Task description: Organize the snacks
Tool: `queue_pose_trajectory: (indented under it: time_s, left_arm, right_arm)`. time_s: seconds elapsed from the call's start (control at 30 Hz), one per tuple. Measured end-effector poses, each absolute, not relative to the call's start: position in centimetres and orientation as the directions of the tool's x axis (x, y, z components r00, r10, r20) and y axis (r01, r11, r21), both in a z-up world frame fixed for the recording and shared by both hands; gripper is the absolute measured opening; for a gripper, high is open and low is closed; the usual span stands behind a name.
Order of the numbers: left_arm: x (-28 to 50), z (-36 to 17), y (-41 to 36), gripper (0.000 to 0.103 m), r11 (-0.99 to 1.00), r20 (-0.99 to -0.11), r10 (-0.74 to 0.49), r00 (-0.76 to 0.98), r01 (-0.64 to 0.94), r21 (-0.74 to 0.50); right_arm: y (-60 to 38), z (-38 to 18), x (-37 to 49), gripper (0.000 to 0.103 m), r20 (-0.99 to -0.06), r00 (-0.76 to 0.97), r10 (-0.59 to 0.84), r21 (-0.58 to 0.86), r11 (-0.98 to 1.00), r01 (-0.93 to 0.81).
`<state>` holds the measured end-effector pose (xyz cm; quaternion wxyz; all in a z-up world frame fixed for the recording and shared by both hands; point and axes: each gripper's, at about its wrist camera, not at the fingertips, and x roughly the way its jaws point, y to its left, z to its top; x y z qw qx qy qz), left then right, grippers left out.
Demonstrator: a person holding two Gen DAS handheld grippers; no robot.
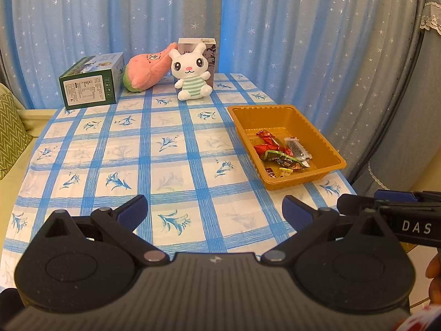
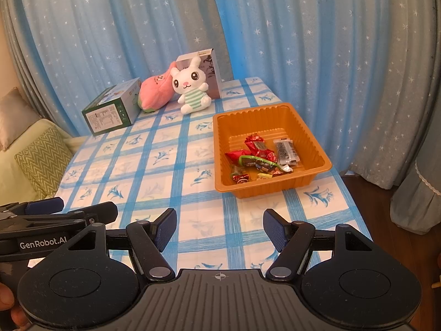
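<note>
An orange plastic tray (image 2: 317, 155) sits on the right side of the surface (image 2: 143, 171), which is covered in a blue-and-white checked cloth with flower prints. All the snacks lie inside the tray, gathered toward its near half: red-wrapped candies (image 2: 255, 144), a clear packet with a dark bar (image 2: 286, 151), a green-edged wrapper (image 2: 257, 162) and small pieces at the near wall.

Your right tongs (image 2: 219, 230) hover over the near edge of the surface, just short of the tray, jaws parted and holding nothing. Your left tongs (image 1: 215, 213) hover beside them to the left, jaws spread wide and also empty.

Along the far edge, from left to right: a green carton (image 1: 89, 85) lying on its side, a pink peach-shaped plush (image 1: 147, 69), and a white rabbit plush (image 1: 191, 73) in a striped outfit, leaning against an upright box (image 1: 210, 55). A blue star-dotted curtain (image 1: 303, 41) hangs behind.
</note>
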<state>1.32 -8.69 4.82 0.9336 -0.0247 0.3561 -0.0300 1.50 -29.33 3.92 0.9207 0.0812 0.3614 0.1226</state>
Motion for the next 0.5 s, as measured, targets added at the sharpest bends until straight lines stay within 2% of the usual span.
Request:
queue_pose_trajectory:
  time_s: [0.5]
  left_arm:
    - [1.33, 4.75, -8.73, 0.103, 0.997, -0.663, -0.074, 0.745, 0.039, -0.068]
  right_arm:
    - [-29.34, 3.9, 1.54, 0.069, -0.646, 0.708, 0.284, 0.238, 0.957, -0.166]
